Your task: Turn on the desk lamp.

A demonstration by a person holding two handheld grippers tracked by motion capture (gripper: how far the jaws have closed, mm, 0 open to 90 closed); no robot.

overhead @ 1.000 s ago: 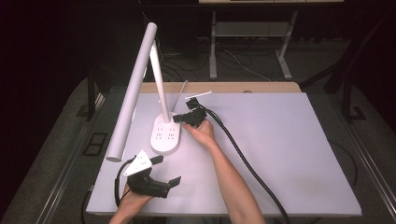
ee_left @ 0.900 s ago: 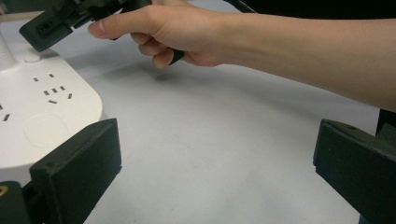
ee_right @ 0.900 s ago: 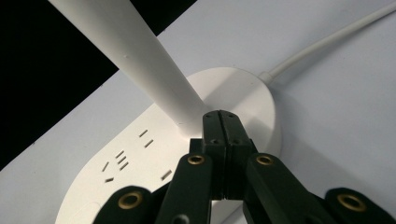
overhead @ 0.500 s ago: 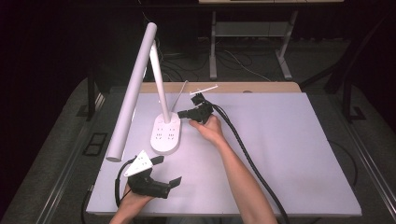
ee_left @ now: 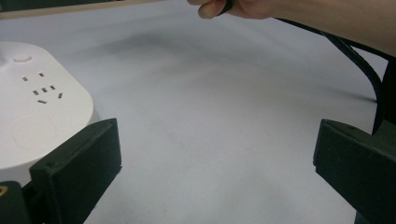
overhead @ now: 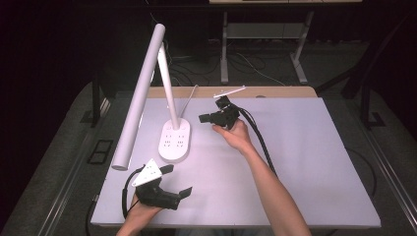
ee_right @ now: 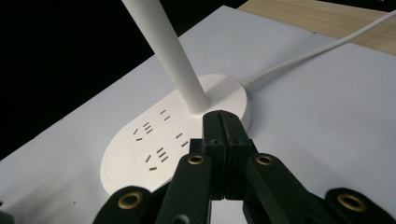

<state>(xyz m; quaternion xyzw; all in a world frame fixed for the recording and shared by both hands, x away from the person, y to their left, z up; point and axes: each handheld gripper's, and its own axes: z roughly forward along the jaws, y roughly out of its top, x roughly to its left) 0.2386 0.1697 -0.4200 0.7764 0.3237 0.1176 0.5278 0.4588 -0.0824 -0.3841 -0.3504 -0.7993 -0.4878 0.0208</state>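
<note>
A white table (overhead: 305, 167) stands in a dark room. The desk lamp (overhead: 173, 140) has its socket base just ahead of the right gripper (overhead: 205, 118), whose jaws are pressed together, empty. The left gripper (overhead: 178, 183) rests nearer, jaws wide apart, the base beside its left jaw.

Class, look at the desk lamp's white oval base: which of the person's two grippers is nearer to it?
Right. The right gripper hangs just beside the lamp base, jaws shut and aimed at it. The left gripper rests at the table's near edge, jaws open, farther off.
</note>
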